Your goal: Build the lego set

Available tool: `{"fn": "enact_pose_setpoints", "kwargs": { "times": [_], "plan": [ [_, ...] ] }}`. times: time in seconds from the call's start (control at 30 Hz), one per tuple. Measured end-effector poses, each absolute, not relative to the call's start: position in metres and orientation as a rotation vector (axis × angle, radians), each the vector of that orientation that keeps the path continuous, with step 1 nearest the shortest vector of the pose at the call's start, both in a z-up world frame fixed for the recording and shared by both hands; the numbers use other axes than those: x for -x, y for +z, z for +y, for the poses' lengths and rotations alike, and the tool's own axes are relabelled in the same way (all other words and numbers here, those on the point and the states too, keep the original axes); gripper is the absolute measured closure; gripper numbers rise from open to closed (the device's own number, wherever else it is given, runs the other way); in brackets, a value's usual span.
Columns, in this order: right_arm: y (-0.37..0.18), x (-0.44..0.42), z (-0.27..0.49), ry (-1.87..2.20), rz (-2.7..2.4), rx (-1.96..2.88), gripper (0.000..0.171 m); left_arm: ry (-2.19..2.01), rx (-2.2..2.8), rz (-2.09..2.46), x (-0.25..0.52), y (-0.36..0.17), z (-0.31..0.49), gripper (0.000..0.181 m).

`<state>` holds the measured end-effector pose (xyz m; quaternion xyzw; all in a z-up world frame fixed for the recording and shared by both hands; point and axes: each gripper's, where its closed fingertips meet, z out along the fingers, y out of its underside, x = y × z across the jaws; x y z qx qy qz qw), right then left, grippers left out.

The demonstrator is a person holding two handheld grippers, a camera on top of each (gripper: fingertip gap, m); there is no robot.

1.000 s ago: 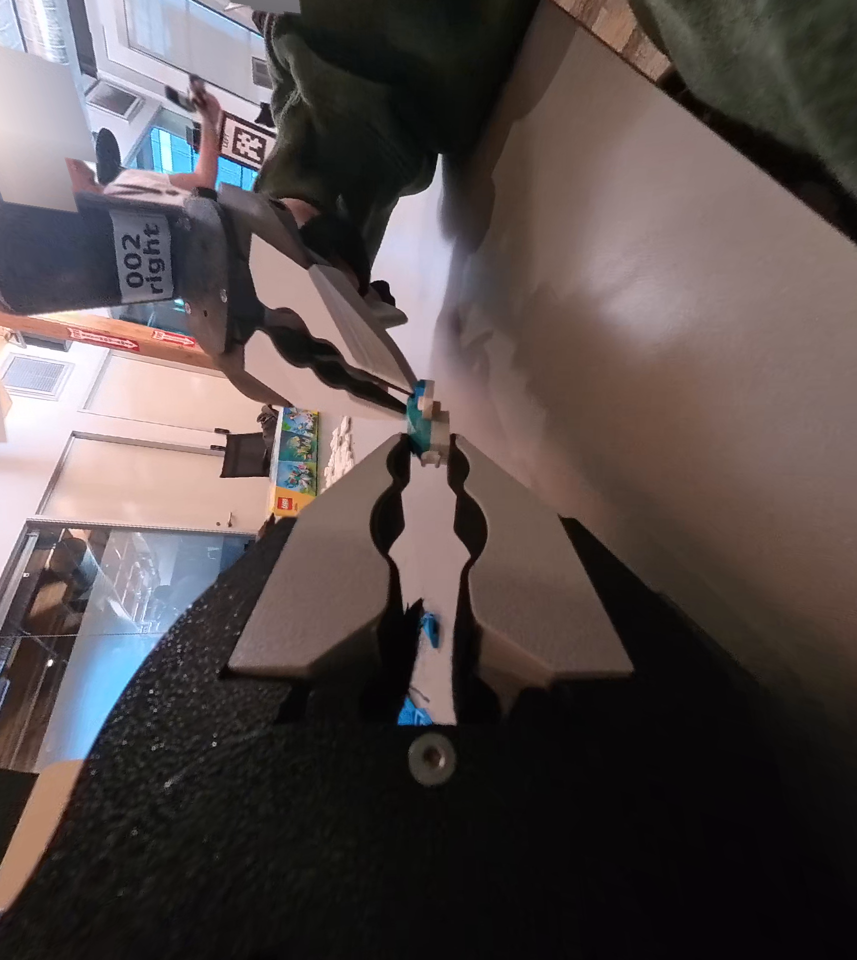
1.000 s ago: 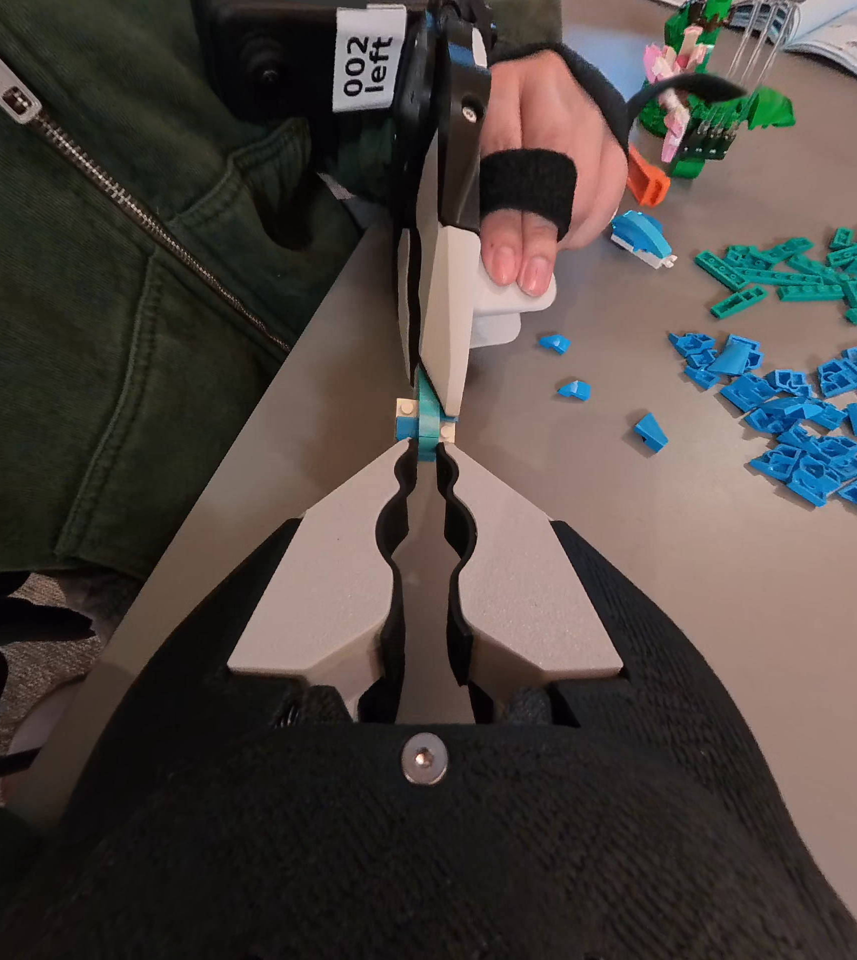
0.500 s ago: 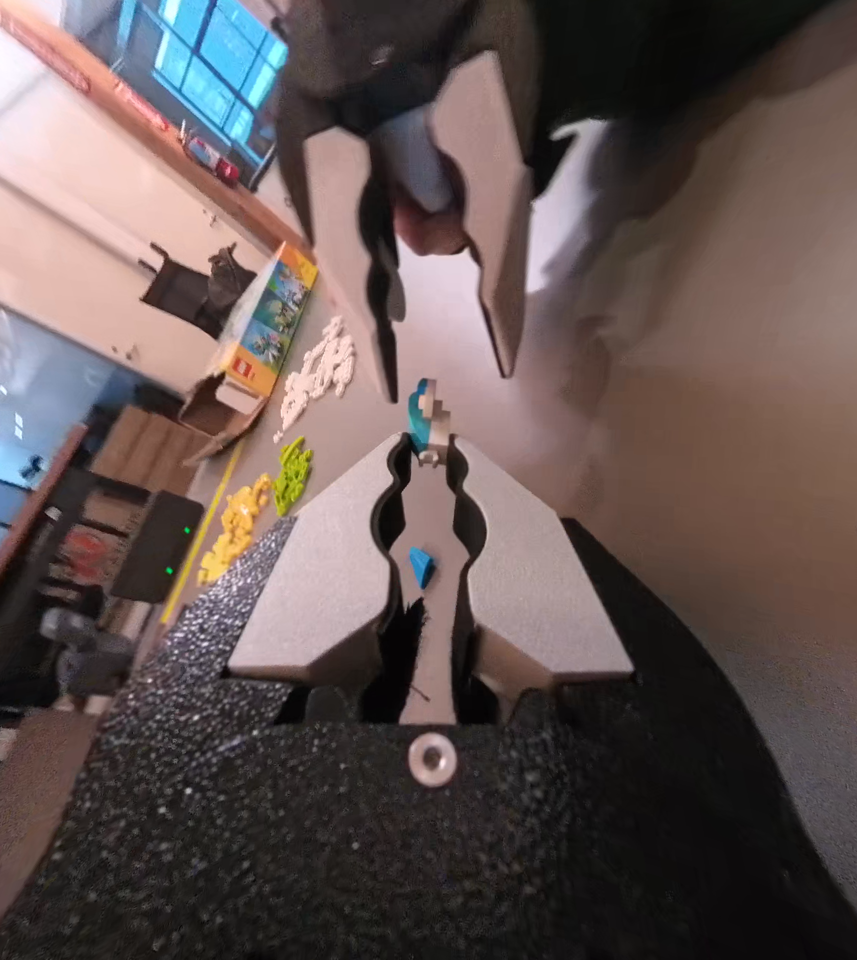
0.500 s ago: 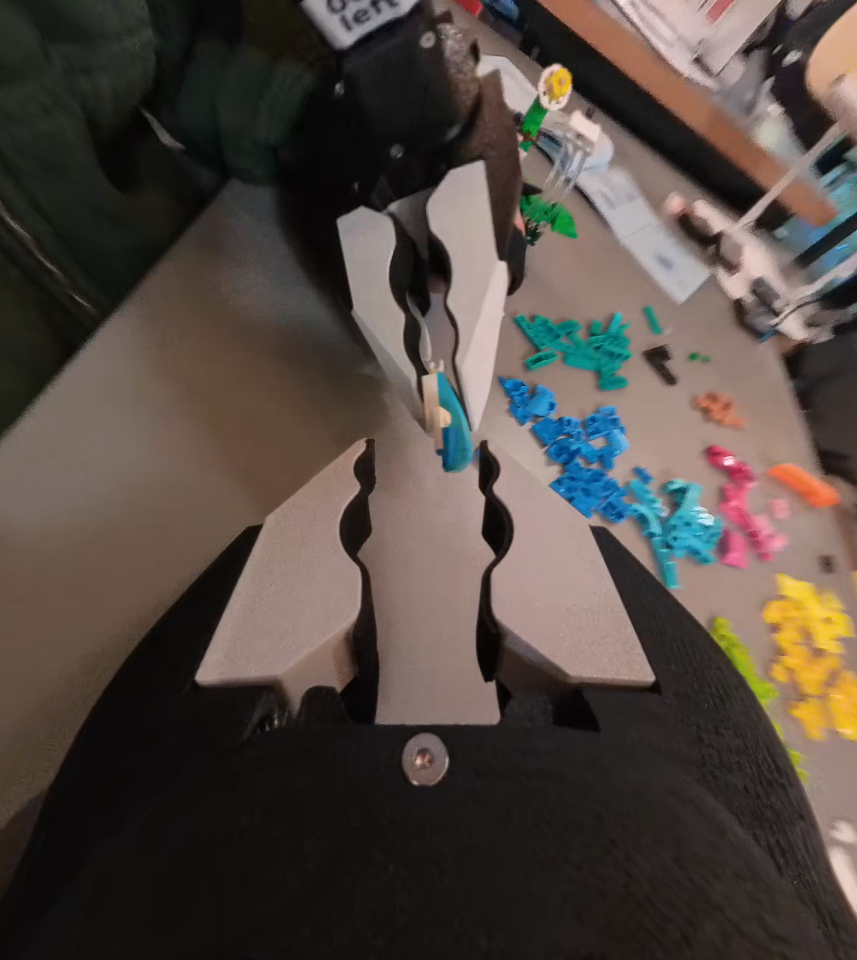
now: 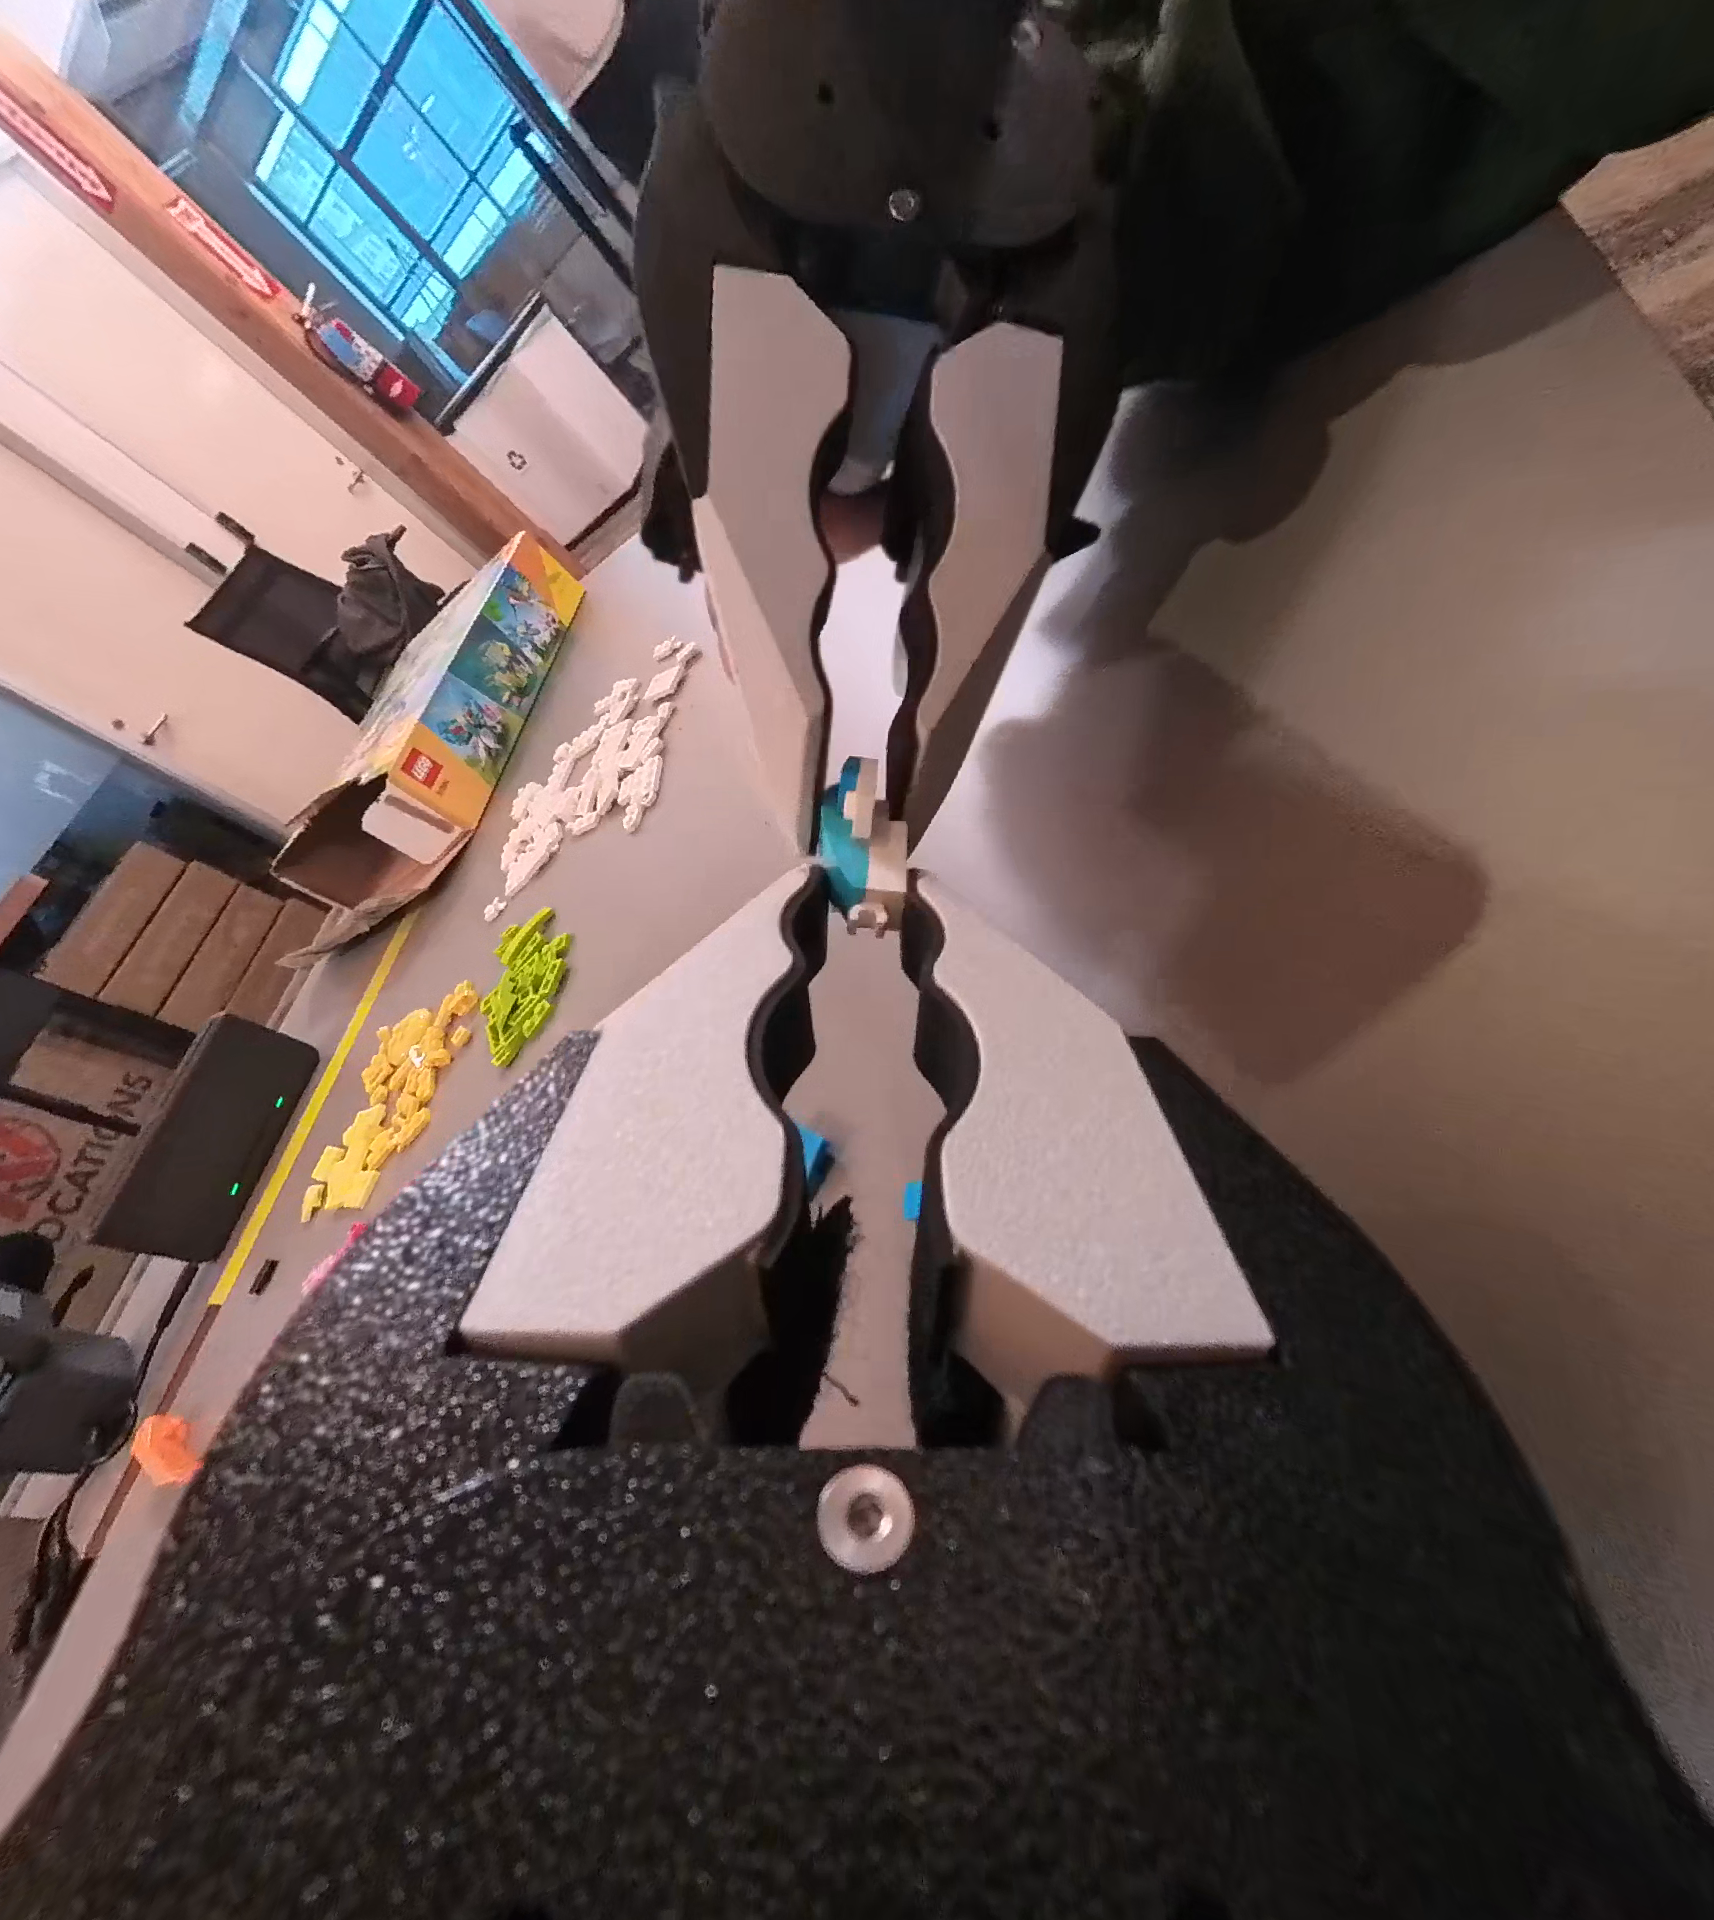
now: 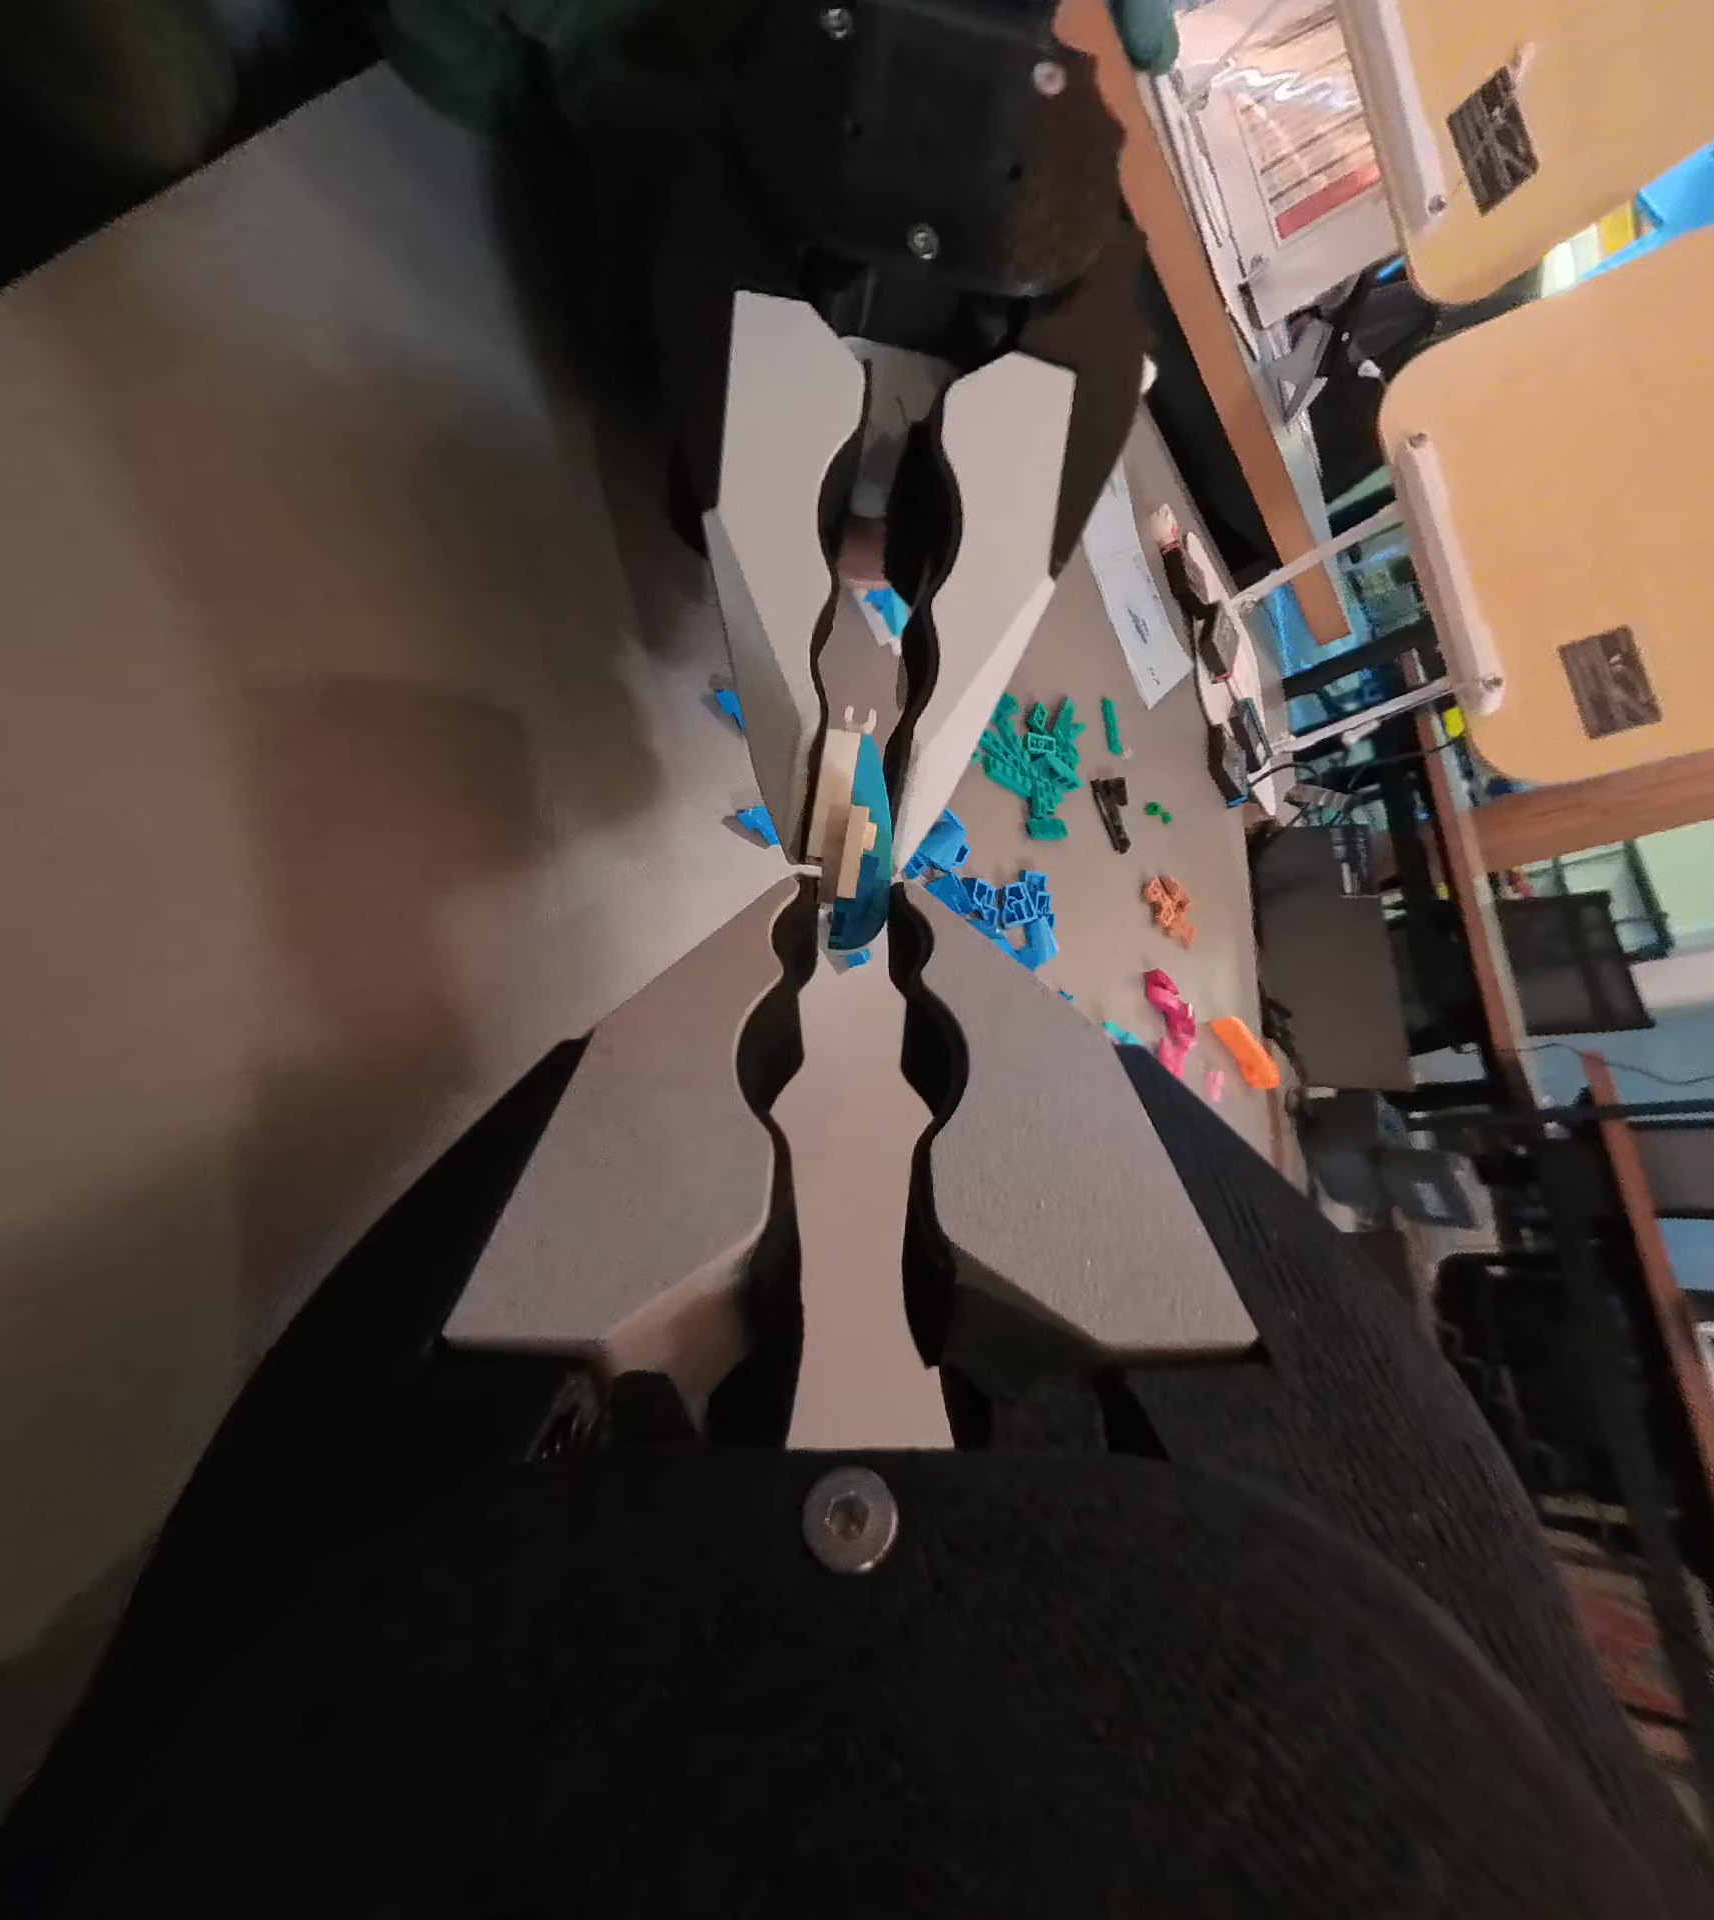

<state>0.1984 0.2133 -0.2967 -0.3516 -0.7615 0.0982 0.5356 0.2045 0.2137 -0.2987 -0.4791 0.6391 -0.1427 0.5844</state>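
Observation:
A small teal and white lego assembly [image 5: 858, 836] sits between the two grippers, which meet tip to tip above the grey table [image 5: 1455, 1195]. My left gripper [image 5: 860, 891] is shut on its near end. The right gripper comes in from the top of the left wrist view, its fingers [image 5: 765, 665] closed around the far end. In the right wrist view the assembly [image 6: 858, 831] shows teal and tan. My right gripper [image 6: 845, 896] is shut on its lower end, and the left gripper's fingers [image 6: 967, 665] clamp it from above.
Sorted brick piles lie on the table: white [image 5: 604, 769], lime [image 5: 526, 987], yellow [image 5: 396, 1091], blue [image 6: 988, 894], green [image 6: 1029, 758], pink [image 6: 1170, 1013]. An opened set box [image 5: 458, 717] and a booklet [image 6: 1133, 613] lie farther off. Chairs [image 6: 1611, 520] stand beyond the table.
The right gripper was open half a second ago, a little back from the assembly; it has now closed on it. Both grippers have turned and stand tip to tip.

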Motion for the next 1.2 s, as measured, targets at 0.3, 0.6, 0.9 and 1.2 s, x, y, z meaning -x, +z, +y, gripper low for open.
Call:
{"fn": "enact_pose_setpoints", "kwargs": {
  "times": [0.3,0.6,0.9,1.2],
  "plan": [
    [-0.315,-0.194,0.207,0.058,-1.918,0.726,0.159,-0.262,1.102,1.638,-0.199,-0.317,0.208,0.170],
    [-0.275,-0.191,0.206,0.038,-1.697,0.584,0.160,-0.313,1.006,1.449,-0.199,-0.279,0.206,0.164],
    [-0.263,-0.190,0.197,0.178,-1.649,0.597,0.160,-0.327,0.927,1.434,-0.200,-0.263,0.196,0.159],
    [-0.256,-0.190,0.193,0.544,-1.572,0.737,0.160,-0.327,1.033,1.465,-0.199,-0.262,0.200,0.178]
  ]
}}
